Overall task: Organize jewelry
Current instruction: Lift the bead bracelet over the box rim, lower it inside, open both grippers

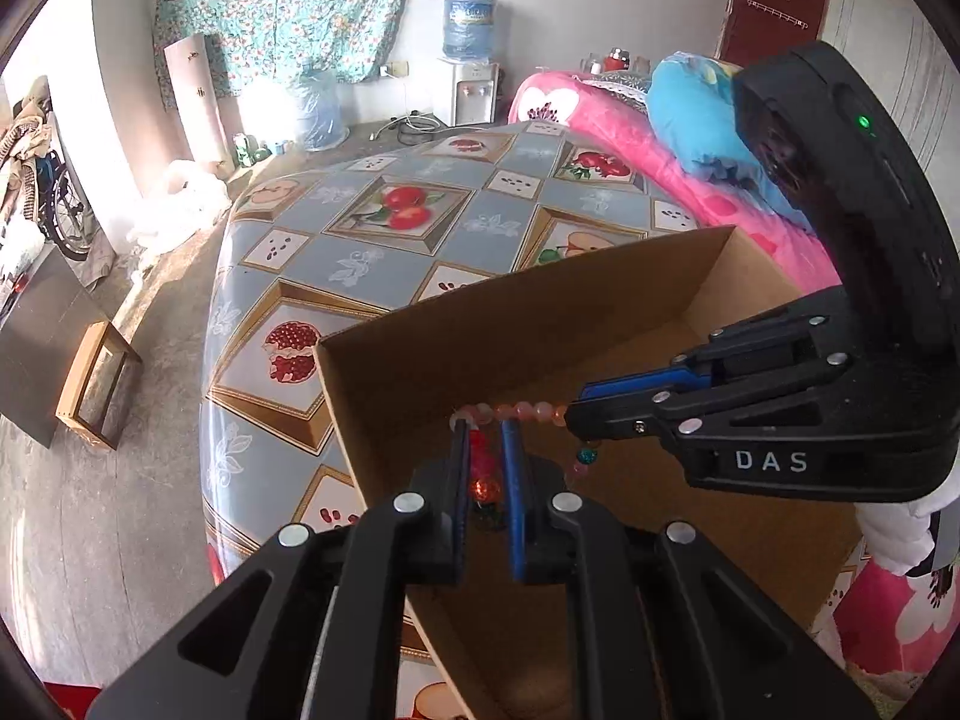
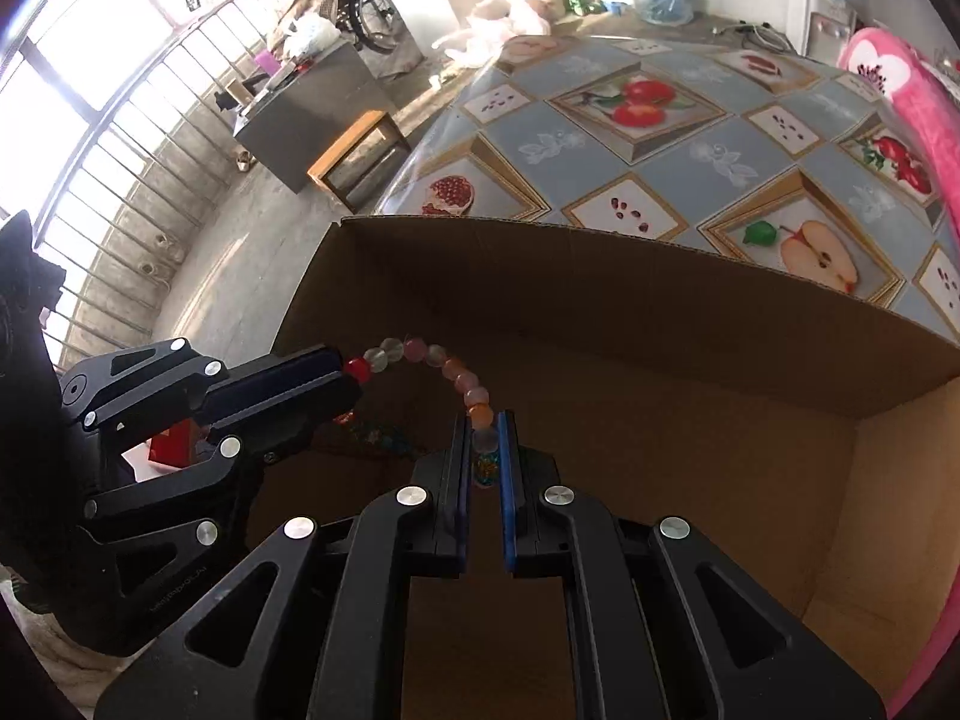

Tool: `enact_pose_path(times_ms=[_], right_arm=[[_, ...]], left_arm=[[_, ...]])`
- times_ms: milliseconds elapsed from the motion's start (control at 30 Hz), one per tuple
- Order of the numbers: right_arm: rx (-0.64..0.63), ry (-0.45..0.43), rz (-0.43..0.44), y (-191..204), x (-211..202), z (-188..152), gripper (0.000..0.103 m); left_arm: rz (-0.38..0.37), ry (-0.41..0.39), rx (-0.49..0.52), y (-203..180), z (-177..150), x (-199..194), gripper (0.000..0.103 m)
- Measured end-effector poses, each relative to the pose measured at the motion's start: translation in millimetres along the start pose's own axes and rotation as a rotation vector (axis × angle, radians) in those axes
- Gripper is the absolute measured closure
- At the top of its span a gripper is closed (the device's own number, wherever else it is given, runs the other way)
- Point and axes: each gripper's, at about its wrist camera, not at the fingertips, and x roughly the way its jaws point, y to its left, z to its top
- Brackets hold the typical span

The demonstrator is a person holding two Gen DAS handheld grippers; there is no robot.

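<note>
Two grippers share one bead bracelet (image 1: 516, 411) above the open cardboard box (image 1: 420, 354), which sits at the near edge of your counter (image 1: 372, 240). Your left gripper (image 1: 486, 429) has its jaws pinching the strand at its red bead end. Your right gripper (image 2: 485, 420) has its jaws pressed onto the pale and pink beads at the other end. Between them the bracelet runs in a short arc, clear of the box floor, with a teal bead (image 1: 587, 455) dangling below.
</note>
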Motion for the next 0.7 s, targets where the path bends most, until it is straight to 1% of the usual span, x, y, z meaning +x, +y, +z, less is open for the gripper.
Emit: enact_pose_path(times_ms=[33,67,133,200,267,367,433,500,533,600,667,700], right_arm=[[0.003,0.010,-0.011,-1,6,11,0.096],[-0.007,0.014,-0.026,0,9,14,0.092],[-0.041,-0.002,-0.074,5,9,19,0.091],[-0.049,-0.025,-0.085,4,6,23,0.091],[-0.035,-0.074,-0.062,2,-9,21,0.091],[-0.042,-0.203,-0.048,1,-51,10,0.091],[-0.058,-0.303,-0.053,1,-90,-9,0.088],[-0.064,-0.406,-0.060,1,-130,-39,0.079],[-0.067,-0.446,-0.057,-2,-145,-53,0.078],[-0.063,-0.515,-0.072,-5,-174,-90,0.078],[-0.051,-0.564,-0.095,-8,-192,-128,0.078],[-0.036,-0.579,-0.096,-11,-197,-147,0.077]], left_arm=[[0.030,-0.010,0.007,2,1,3,0.089],[0.056,-0.024,0.011,2,1,2,0.083],[0.067,-0.064,0.002,6,5,-2,0.080],[0.082,-0.103,-0.018,9,6,-10,0.079],[0.084,-0.152,-0.042,11,5,-28,0.079],[0.081,-0.243,-0.054,10,0,-63,0.076],[0.072,-0.313,-0.049,4,-9,-91,0.071],[0.044,-0.378,-0.037,-3,-26,-119,0.067],[0.028,-0.403,-0.027,-8,-36,-130,0.063],[-0.012,-0.424,-0.005,-21,-59,-148,0.060],[-0.084,-0.422,0.020,-39,-82,-159,0.059],[-0.108,-0.421,0.032,-48,-93,-161,0.059]])
